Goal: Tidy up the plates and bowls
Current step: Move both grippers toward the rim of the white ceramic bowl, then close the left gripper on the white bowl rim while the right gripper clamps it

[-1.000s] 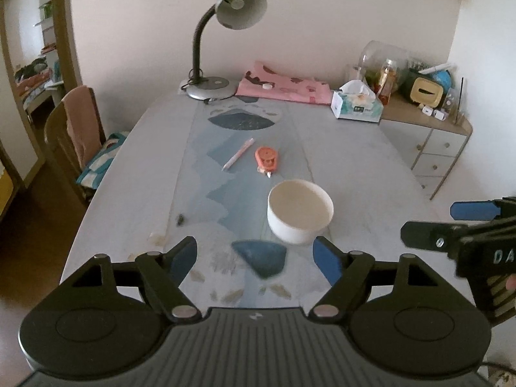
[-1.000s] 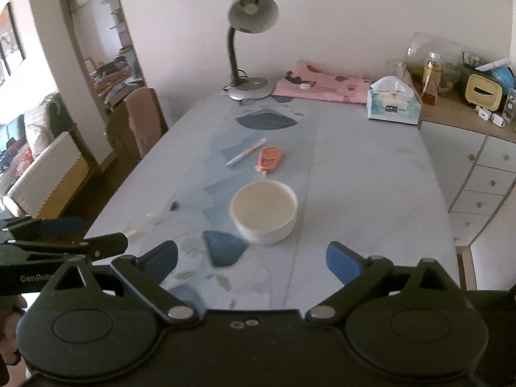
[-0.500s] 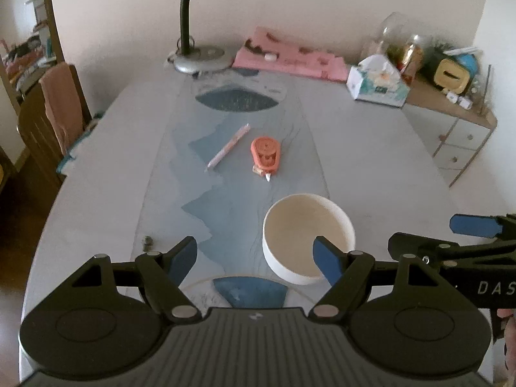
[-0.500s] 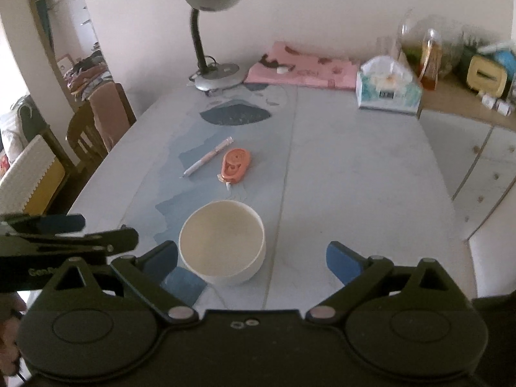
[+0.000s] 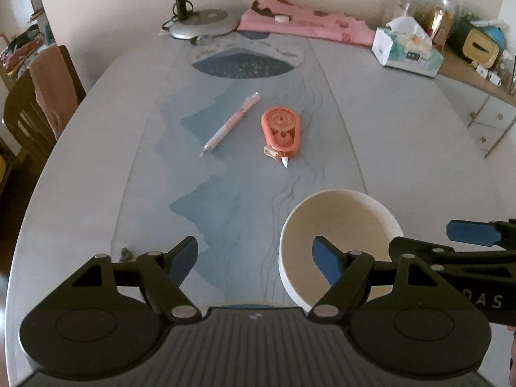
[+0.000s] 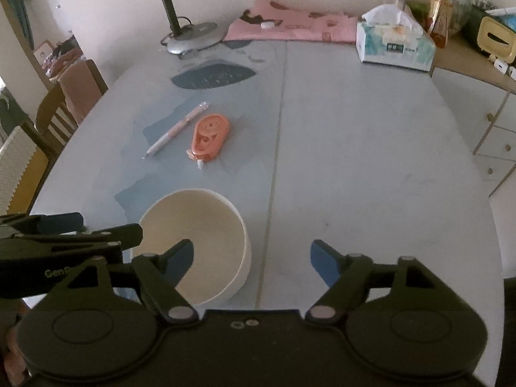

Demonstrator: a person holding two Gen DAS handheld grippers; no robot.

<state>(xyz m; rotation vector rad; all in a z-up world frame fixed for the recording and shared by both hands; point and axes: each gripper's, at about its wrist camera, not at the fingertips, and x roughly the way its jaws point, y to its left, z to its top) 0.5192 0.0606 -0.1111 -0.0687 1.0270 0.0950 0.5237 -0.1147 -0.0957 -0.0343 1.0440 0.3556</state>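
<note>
While the white bowl point(image 5: 338, 235) sits on the table point(image 6: 354, 161) (near edge), the left gripper point(image 5: 256, 258) and right gripper point(image 6: 251, 258) straddle opposite rims, jaws closing, pads not pressing.

Left claw point(image 5: 254, 254) and right claw point(image 6: 251, 256) angle downward, jaws closing, nothing gripped.

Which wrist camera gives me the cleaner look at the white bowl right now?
The right wrist view: the bowl shows most of its rim and inside, with only its near-left part covered by gripper fingers. In the left wrist view the bowl sits lower right, its near half hidden behind the left gripper's finger and the right gripper.
</note>
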